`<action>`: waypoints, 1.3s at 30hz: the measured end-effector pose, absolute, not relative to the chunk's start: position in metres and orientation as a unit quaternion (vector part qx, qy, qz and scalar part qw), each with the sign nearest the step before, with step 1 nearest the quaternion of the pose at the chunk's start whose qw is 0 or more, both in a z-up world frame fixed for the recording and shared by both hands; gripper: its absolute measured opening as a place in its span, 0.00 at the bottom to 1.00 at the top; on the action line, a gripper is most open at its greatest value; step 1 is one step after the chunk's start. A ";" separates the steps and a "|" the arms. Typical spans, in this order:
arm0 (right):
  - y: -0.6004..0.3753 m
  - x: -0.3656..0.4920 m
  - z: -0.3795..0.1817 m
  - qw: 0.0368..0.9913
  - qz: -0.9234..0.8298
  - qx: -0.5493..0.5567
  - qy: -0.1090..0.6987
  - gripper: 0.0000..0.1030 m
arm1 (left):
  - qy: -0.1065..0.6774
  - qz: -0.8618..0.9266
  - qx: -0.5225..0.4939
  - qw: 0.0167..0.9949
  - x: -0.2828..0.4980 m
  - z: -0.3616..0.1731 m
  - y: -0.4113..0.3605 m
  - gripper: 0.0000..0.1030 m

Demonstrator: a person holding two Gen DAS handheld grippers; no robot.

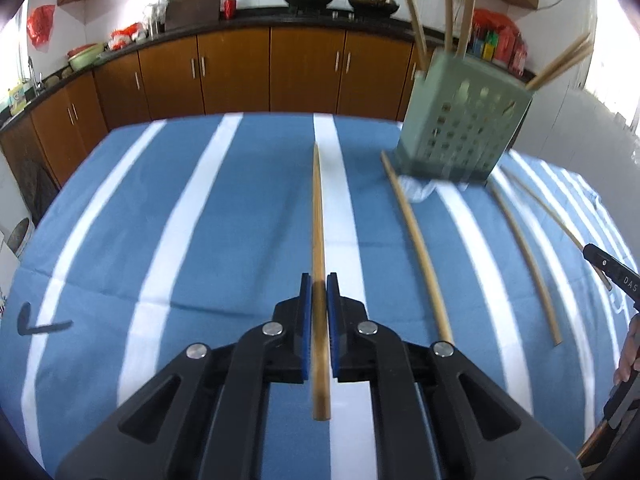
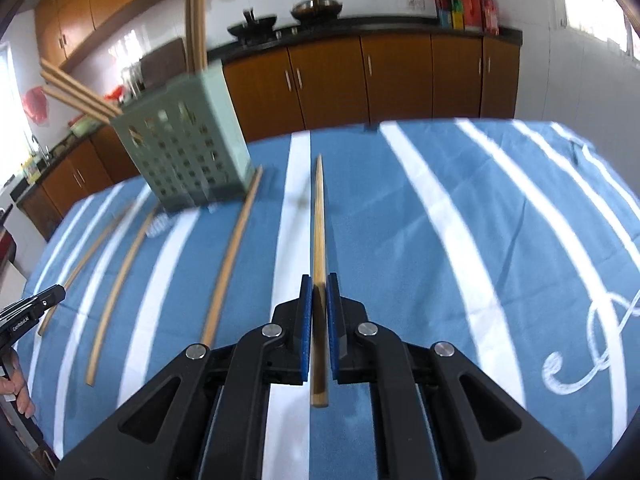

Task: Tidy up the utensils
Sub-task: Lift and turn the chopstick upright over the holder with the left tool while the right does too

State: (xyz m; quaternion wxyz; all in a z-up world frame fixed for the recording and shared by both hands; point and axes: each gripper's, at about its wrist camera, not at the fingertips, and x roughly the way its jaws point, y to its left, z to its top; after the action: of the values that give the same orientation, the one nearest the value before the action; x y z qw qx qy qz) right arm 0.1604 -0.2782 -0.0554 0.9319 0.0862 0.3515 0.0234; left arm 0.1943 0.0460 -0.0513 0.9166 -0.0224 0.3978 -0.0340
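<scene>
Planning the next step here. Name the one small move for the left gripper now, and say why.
Probably lift and carry it toward the green holder, ahead and to the right. The left gripper is already shut on a chopstick, other chopsticks stand in the holder, and three more lie loose on the striped cloth. The right gripper holds its own chopstick, so stagger them.

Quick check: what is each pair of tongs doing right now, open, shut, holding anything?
Left tongs: shut on a chopstick.
Right tongs: shut on another chopstick.
</scene>
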 end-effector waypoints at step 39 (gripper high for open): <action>-0.251 0.133 0.138 0.989 0.105 0.094 0.036 0.07 | 0.138 -0.153 -0.041 0.978 0.174 0.154 0.002 0.07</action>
State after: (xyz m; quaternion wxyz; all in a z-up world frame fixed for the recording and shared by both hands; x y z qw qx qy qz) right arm 0.1327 -0.2512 0.1380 0.9894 0.0936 0.0355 0.1049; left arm 0.1743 0.0021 0.1542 0.9776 -0.0414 0.1382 -0.1533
